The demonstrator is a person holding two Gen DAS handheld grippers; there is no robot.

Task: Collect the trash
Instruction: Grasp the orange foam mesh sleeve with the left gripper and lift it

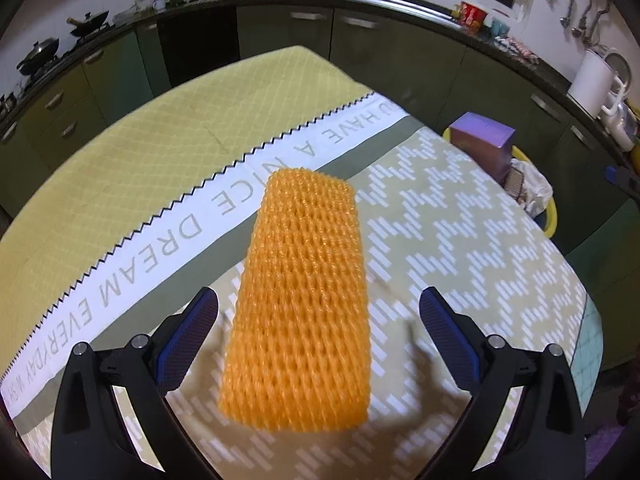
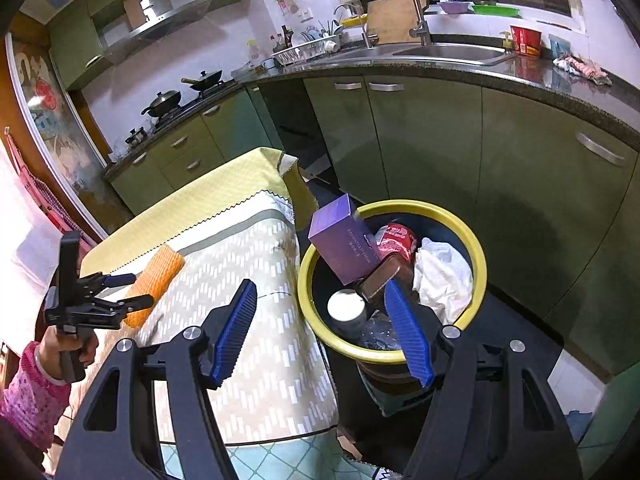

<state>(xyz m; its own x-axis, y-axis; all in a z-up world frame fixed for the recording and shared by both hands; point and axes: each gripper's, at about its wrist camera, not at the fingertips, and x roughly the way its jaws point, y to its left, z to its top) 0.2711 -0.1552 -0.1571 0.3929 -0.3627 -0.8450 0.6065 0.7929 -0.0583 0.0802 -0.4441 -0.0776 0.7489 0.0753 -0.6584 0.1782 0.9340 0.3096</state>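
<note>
Since the orange foam net [image 1: 298, 304] is the one piece of rubbish I can see left on the surface [image 1: 460, 240], the left gripper [image 1: 318, 312] has been brought in low along its length, one finger [image 1: 188, 336] on each side. Those fingers stand wide apart, nowhere touching the net and holding nothing; the spread looks chosen to clear the sleeve's full width before they close. The net lies flat on the patterned cloth, its far end reaching the white lettered band.

Off the surface's edge, the yellow-rimmed bin [image 2: 478, 248] sits on the floor, close enough that a short swing would reach it. It is already crowded: a purple box [image 2: 344, 240] leans on the rim, with a red can [image 2: 396, 240], a brown container [image 2: 384, 276], crumpled white paper [image 2: 440, 276] and a white-lidded cup [image 2: 346, 306] inside.

Above that bin hovers the right gripper [image 2: 322, 330], its fingers [image 2: 236, 332] also parted and empty. My guess is it waits there out of the left one's way.

Being so soft, the net will probably squash when pinched.
</note>
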